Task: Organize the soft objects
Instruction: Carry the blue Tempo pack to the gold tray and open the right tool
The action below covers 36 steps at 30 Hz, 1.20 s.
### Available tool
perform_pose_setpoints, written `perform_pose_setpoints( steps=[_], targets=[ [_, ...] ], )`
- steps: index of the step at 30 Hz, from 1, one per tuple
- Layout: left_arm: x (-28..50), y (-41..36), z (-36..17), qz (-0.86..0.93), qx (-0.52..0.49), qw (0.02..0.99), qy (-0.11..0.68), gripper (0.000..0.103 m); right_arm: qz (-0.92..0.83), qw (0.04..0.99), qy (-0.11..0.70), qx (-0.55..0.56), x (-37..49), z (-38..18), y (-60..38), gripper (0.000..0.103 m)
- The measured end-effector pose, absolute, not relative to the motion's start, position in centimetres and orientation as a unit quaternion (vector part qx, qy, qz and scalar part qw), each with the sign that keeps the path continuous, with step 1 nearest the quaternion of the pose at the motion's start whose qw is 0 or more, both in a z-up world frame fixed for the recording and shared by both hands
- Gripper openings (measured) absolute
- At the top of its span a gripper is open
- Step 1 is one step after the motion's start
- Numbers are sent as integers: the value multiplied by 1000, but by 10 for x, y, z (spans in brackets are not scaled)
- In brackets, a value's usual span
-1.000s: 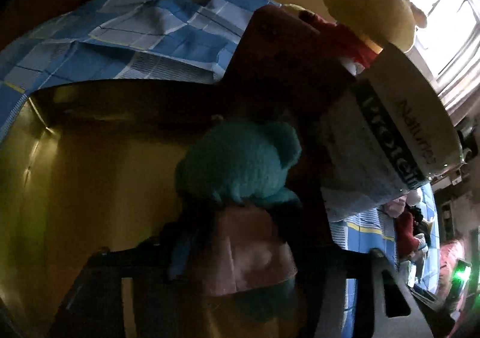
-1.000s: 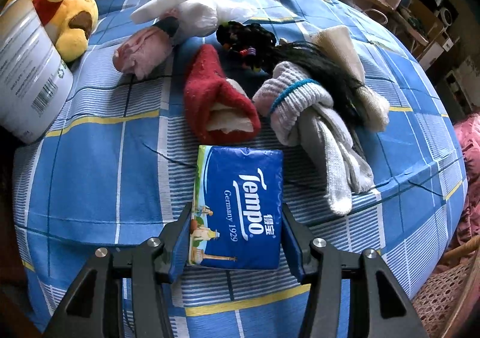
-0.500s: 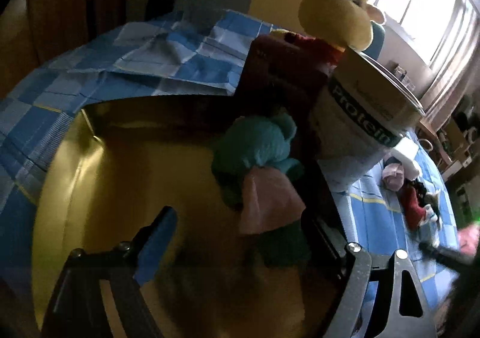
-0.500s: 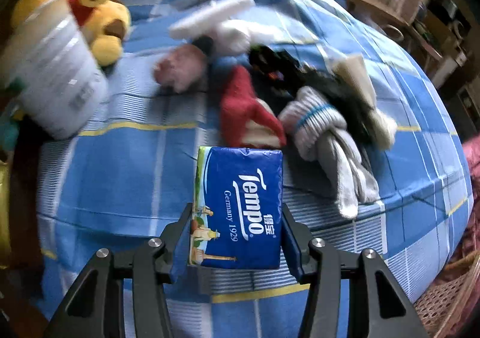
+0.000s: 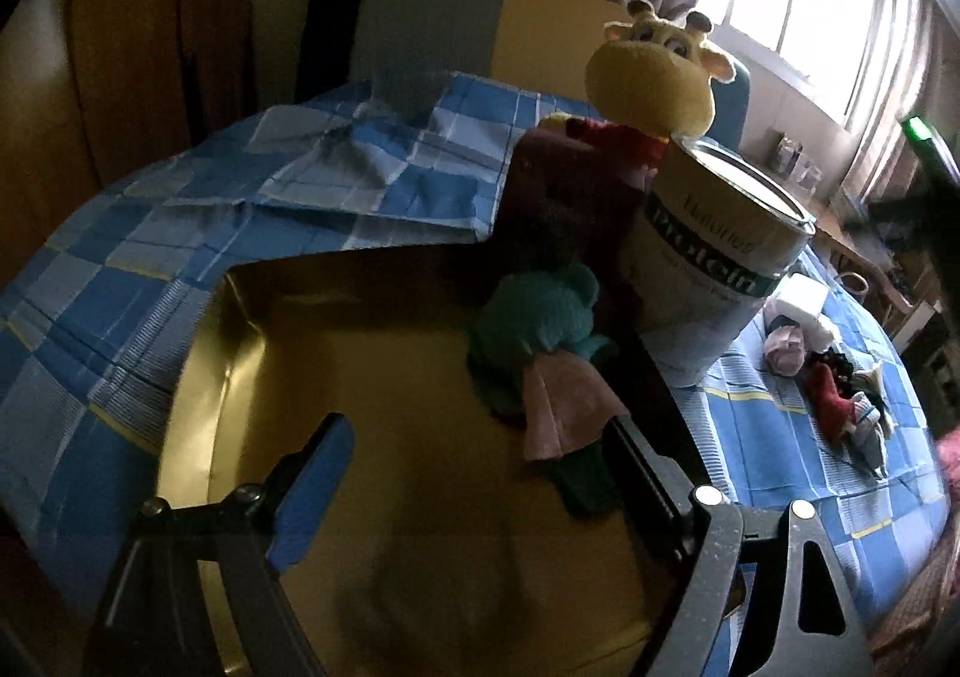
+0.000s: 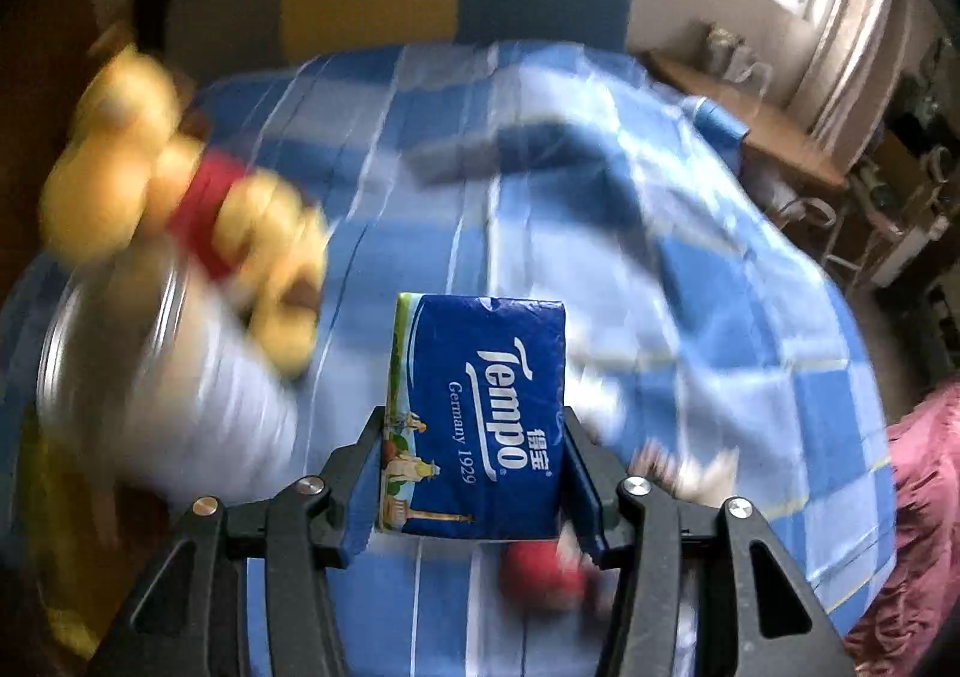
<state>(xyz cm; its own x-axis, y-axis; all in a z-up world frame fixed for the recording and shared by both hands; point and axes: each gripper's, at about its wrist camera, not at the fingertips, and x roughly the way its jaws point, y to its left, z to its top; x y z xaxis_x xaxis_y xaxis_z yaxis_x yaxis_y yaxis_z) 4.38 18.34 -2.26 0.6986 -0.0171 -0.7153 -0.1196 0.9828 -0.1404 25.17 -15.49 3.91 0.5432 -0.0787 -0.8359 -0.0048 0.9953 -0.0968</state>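
Both wrist views downward; shared bedspread (image 5: 120, 281)

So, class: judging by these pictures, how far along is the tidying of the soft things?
Done: the teal bear lies in the gold box, the left gripper open above it. In hand: the right gripper clamps the tissue pack. Left: the socks and toys on the bed, and the yellow plush.

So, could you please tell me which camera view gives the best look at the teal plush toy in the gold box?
The left wrist view shows it best: the teal plush toy lies sharp and unobstructed inside the gold box, beyond the open left gripper. The right wrist view does not show it at all; that view is motion-blurred and filled by the tissue pack.
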Motion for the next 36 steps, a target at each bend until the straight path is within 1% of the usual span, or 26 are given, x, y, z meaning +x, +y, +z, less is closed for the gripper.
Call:
perform_pose_setpoints(
  steps=[4, 8, 13, 18, 22, 26, 30, 36],
  targets=[
    [39, 189, -20, 32, -89, 919, 384, 85, -52, 894, 443, -39, 313, 85, -136, 53],
    [37, 191, -22, 33, -86, 917, 387, 85, -37, 916, 395, -52, 342, 128, -94, 53],
    [35, 194, -27, 38, -85, 915, 394, 85, 39, 938, 329, -96, 351, 171, -10, 53],
    [32, 196, -31, 49, -83, 912, 399, 85, 160, 932, 288, -151, 321, 186, 73, 53],
    [28, 199, -32, 56, -85, 911, 399, 85, 255, 903, 287, -193, 280, 169, 122, 53],
    [23, 202, -30, 65, -86, 912, 396, 85, 309, 866, 313, -239, 238, 133, 147, 53],
    [15, 210, -30, 85, -95, 909, 397, 86, 326, 837, 355, -261, 201, 90, 146, 53],
    [5, 220, -29, 109, -106, 907, 392, 87, 332, 812, 409, -253, 163, 29, 113, 53]
  ],
)
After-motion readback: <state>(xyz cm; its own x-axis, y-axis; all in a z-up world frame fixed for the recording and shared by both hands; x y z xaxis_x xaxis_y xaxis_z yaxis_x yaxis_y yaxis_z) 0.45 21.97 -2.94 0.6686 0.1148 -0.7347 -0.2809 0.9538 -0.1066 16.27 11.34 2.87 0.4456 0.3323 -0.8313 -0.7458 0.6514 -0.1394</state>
